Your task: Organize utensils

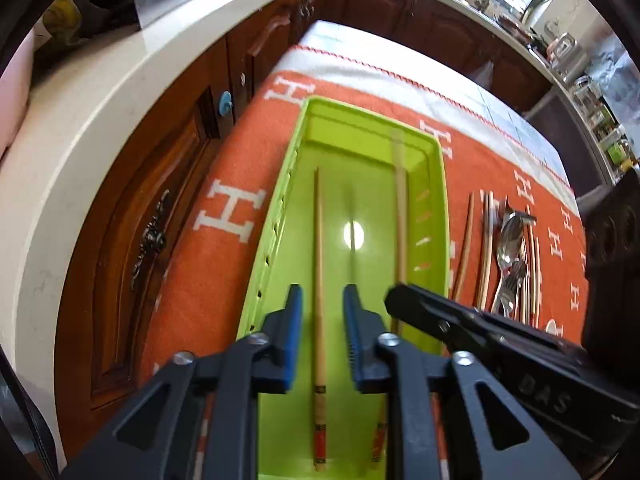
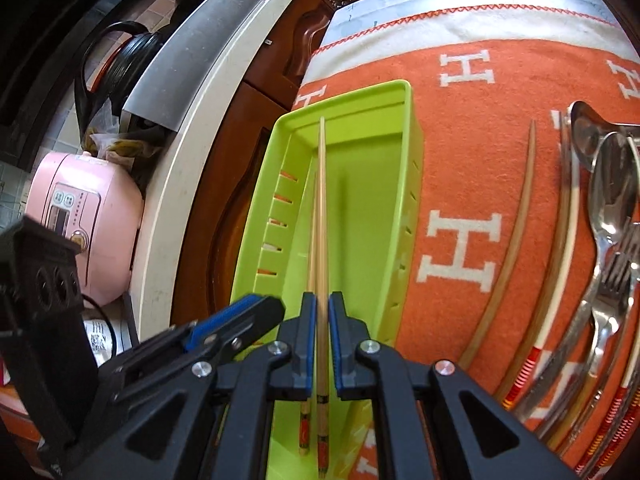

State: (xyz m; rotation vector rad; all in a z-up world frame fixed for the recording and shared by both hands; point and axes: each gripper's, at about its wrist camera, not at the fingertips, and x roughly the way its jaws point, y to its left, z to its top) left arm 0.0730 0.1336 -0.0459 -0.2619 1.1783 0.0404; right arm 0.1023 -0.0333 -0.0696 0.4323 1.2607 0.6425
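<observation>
- Green tray lay on the orange cloth, its right half bare
- Two chopsticks over it: right gripper clamped one; left gripper, jaws parted, straddled the other untouched
- Spare cutlery lay right

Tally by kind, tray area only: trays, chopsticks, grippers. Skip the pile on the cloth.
Green tray: 1
Chopsticks: 2 (loose chopstick, held chopstick)
Grippers: 2 (left gripper, right gripper)
Total: 5
</observation>
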